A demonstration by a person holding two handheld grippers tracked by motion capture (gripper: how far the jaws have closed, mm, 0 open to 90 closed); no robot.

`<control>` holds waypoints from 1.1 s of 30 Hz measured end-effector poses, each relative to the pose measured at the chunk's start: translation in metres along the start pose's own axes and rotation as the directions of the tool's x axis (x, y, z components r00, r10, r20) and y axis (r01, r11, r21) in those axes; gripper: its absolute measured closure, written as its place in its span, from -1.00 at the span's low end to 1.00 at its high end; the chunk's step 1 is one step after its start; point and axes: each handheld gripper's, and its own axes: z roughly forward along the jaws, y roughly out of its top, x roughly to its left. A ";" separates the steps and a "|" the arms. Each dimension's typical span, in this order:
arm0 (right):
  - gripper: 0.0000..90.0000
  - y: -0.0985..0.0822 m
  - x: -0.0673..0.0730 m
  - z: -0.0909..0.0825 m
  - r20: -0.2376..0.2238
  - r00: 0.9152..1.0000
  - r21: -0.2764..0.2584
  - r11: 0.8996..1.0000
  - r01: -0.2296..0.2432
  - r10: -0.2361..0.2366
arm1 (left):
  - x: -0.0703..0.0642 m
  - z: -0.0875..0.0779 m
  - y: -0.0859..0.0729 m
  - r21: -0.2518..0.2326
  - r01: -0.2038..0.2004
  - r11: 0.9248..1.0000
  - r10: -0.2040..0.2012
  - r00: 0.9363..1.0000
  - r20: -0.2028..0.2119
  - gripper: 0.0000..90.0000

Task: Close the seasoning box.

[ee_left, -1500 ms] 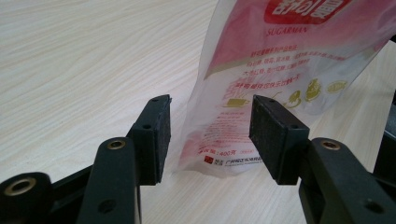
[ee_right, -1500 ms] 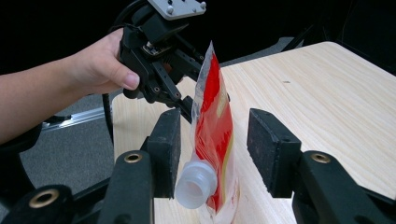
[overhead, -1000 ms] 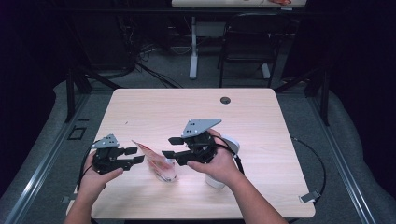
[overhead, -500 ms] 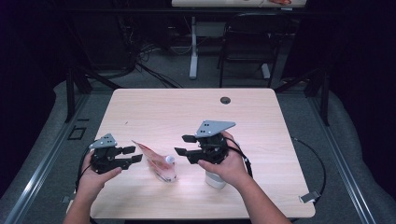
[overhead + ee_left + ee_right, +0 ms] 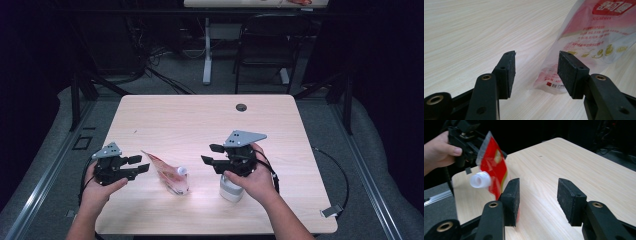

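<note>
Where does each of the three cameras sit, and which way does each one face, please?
High view: above the person's side, looking forward and down on the table; forearms, both hands, left gripper, right gripper.
Left gripper view: rides the left gripper, facing the pouch close up; own open fingers.
Right gripper view: rides the right gripper, facing across the table; own open fingers, the other hand.
Shared: all three show the pouch.

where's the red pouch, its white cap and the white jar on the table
red pouch [image 5: 167,175]: high view, middle of its printed body
white cap [image 5: 479,180]: right gripper view, round end of the spout
white jar [image 5: 229,190]: high view, its side below the right hand
</note>
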 end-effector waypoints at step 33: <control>0.76 -0.027 -0.049 -0.038 0.202 0.975 -0.017 0.996 -0.087 0.089 | 0.004 -0.002 -0.002 0.010 0.006 1.000 -0.006 1.000 -0.025 0.09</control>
